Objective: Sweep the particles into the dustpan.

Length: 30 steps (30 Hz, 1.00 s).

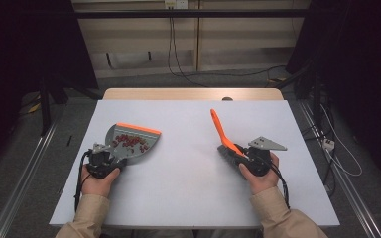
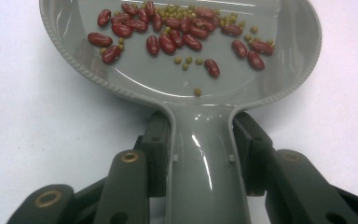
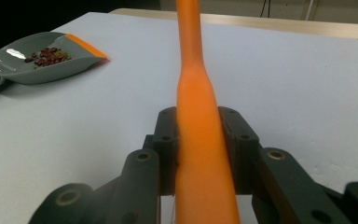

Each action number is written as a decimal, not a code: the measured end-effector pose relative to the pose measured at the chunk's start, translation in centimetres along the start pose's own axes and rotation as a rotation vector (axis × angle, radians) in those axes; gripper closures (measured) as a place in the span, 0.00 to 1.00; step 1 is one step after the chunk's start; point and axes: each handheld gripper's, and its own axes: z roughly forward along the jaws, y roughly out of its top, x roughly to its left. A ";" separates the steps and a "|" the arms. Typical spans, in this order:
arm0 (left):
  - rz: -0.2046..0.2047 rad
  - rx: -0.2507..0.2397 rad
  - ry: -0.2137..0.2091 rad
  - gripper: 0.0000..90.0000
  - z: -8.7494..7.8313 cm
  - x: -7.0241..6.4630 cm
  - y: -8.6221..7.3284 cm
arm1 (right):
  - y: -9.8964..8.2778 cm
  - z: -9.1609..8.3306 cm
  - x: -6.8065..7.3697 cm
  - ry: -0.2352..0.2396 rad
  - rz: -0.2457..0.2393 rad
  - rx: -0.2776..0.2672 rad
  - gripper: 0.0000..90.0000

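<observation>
1. Nearest the camera in the left gripper view, the glossy grey handle of the dustpan (image 2: pixel 205 163) is seen clamped between the two black jaws of the left gripper (image 2: pixel 204 140), pads pressed flat on both sides of the neck. So it's partly closed, with a firm hold on that handle.

2. Red kidney beans (image 2: pixel 168 44) and small green mung beans (image 2: pixel 186 11) are scattered loose in the pan. Probably light, but they'll roll at any tilt, so the pan is best kept level or tipped back toward the handle.

3. Smooth, stiff plastic is what the dustpan (image 1: pixel 129 144) looks like, so it's likely a bit slippery. The narrow neck where it's already held is judged the right spot, since the rim is too wide and curved. In the high view it's resting on the white table (image 1: pixel 188 198) at the left, orange lip (image 1: pixel 139 128) pointing away.

4. Over on the right, the orange brush (image 1: pixel 223 131) is gripped by the right gripper (image 1: pixel 245 157) low down on its handle, jaws closed partway around it, with the handle sticking up and away.

5. Rigid and light is the guess for the brush handle (image 3: pixel 200 140); the thicker lower section being squeezed gives decent control. Its bristles are partly hidden near the gripper.
</observation>
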 end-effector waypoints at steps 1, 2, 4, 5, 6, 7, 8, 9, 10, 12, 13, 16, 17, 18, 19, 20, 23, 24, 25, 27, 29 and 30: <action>-0.003 -0.004 -0.001 0.69 0.0 0.0 0.0 | -0.1 0.0 -0.1 -0.007 0.007 0.003 0.79; -0.003 -0.012 -0.003 0.69 0.0 0.0 -0.1 | -0.2 0.0 -0.3 -0.013 0.012 0.001 0.79; -0.005 -0.015 -0.010 0.69 -0.2 -0.1 -0.1 | -0.4 0.0 -0.6 -0.024 0.030 0.008 0.78; -0.005 -0.017 -0.013 0.68 -0.2 -0.1 -0.1 | -0.5 0.0 -0.8 -0.026 0.036 0.007 0.78; 0.001 -0.016 -0.015 0.68 -0.3 -0.2 -0.1 | -0.6 -0.1 -1.0 -0.026 0.044 0.004 0.78; 0.007 -0.012 -0.015 0.67 -0.3 -0.3 -0.2 | -0.6 -0.2 -1.1 -0.032 0.050 0.006 0.78; 0.008 -0.013 -0.018 0.67 -0.3 -0.4 -0.2 | -0.6 -0.2 -1.2 -0.032 0.053 0.004 0.78; 0.013 -0.013 -0.022 0.65 -0.3 -0.5 -0.3 | -0.7 -0.3 -1.3 -0.031 0.055 0.002 0.78; 0.013 -0.016 -0.025 0.64 -0.4 -0.7 -0.3 | -0.8 -0.4 -1.4 -0.035 0.054 -0.001 0.78; 0.025 -0.011 -0.032 0.62 -0.5 -1.0 -0.5 | -0.8 -0.6 -1.6 -0.046 0.051 -0.006 0.78; 0.027 -0.012 -0.038 0.62 -0.6 -1.1 -0.5 | -0.8 -0.7 -1.7 -0.048 0.054 -0.006 0.78; 0.033 -0.011 -0.054 0.60 -0.7 -1.4 -0.7 | -1.0 -0.9 -2.0 -0.065 0.055 -0.006 0.78; 0.029 -0.014 -0.060 0.59 -0.7 -1.4 -0.7 | -1.0 -1.0 -2.1 -0.071 0.052 -0.007 0.78; 0.033 -0.013 -0.064 0.59 -0.8 -1.5 -0.8 | -1.0 -1.1 -2.1 -0.073 0.056 -0.007 0.78; 0.036 -0.013 -0.070 0.58 -0.8 -1.6 -0.8 | -1.0 -1.1 -2.1 -0.076 0.053 -0.010 0.77; 0.038 -0.011 -0.074 0.57 -0.9 -1.7 -0.9 | -1.1 -1.2 -2.2 -0.079 0.049 -0.008 0.77; 0.043 -0.011 -0.087 0.54 -1.0 -1.9 -1.0 | -1.2 -1.6 -2.3 -0.098 0.042 -0.012 0.76; 0.048 -0.010 -0.090 0.54 -1.0 -2.0 -1.0 | -1.2 -1.7 -2.4 -0.104 0.044 -0.011 0.76; 0.049 -0.011 -0.096 0.53 -1.0 -2.1 -1.1 | -1.2 -1.8 -2.6 -0.103 0.044 -0.015 0.75; 0.045 -0.012 -0.102 0.52 -1.2 -2.2 -1.1 | -1.3 -2.1 -2.7 -0.116 0.048 -0.012 0.74; 0.047 -0.013 -0.107 0.51 -1.3 -2.3 -1.2 | -1.3 -2.3 -3.0 -0.126 0.047 -0.007 0.74; 0.049 -0.015 -0.107 0.51 -1.3 -2.3 -1.2 | -1.4 -2.5 -3.1 -0.125 0.051 -0.009 0.73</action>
